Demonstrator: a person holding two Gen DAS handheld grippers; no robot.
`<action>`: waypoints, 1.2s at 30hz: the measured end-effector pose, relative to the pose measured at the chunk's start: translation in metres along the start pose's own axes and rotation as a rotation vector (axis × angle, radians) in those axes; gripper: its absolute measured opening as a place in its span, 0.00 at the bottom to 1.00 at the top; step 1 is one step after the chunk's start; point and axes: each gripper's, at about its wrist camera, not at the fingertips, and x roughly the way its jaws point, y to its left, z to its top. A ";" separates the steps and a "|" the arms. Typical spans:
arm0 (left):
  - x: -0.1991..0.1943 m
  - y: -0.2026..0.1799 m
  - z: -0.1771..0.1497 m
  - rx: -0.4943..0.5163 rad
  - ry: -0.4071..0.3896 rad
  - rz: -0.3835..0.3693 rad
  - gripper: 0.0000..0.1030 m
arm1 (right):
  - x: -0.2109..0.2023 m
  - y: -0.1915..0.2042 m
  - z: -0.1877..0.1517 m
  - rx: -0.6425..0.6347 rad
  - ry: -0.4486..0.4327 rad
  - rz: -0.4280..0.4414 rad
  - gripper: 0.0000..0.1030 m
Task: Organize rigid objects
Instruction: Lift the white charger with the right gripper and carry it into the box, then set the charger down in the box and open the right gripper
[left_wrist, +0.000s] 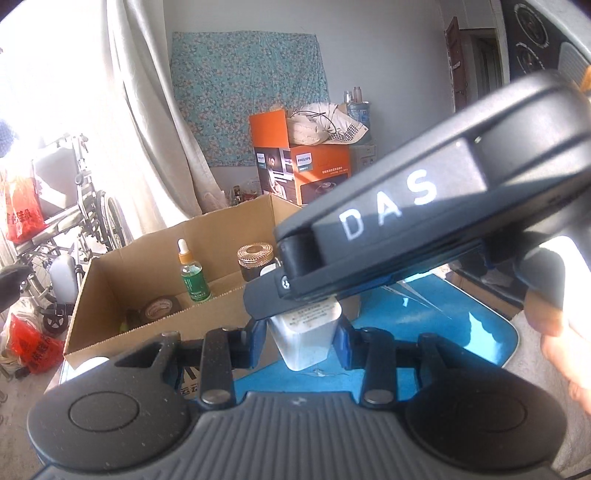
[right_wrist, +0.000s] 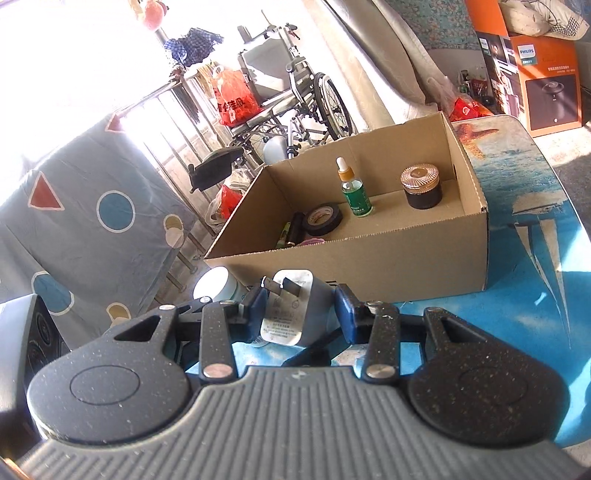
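A white charger plug (left_wrist: 303, 343) sits between the blue pads of my left gripper (left_wrist: 301, 334), which is shut on it. Across it from the upper right lies the black housing marked DAS (left_wrist: 406, 210) of the other gripper, hiding the plug's top. In the right wrist view my right gripper (right_wrist: 299, 308) is shut on a white charger plug (right_wrist: 286, 314), label towards the camera and prongs pointing away. It looks like the same plug. Behind stands an open cardboard box (right_wrist: 369, 266) holding a green dropper bottle (right_wrist: 356, 195), a gold-lidded jar (right_wrist: 423, 188) and a black tape roll (right_wrist: 323, 219).
The box (left_wrist: 155, 332) stands on a table with a blue sea-print cloth (right_wrist: 524, 288). A white round object (right_wrist: 214, 288) lies by the box's near left corner. A wheelchair (right_wrist: 295, 103) and red bags stand beyond. An orange Philips carton (left_wrist: 317, 170) sits at the back. A hand (left_wrist: 561, 332) shows at the right.
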 end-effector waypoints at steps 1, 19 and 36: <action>0.000 0.002 0.007 0.002 -0.012 0.009 0.38 | -0.003 0.003 0.006 -0.013 -0.009 0.005 0.38; 0.136 0.112 0.075 -0.347 0.228 -0.107 0.40 | 0.117 -0.037 0.158 -0.044 0.211 -0.008 0.38; 0.226 0.178 0.045 -0.585 0.518 -0.159 0.46 | 0.254 -0.091 0.162 0.071 0.458 -0.016 0.33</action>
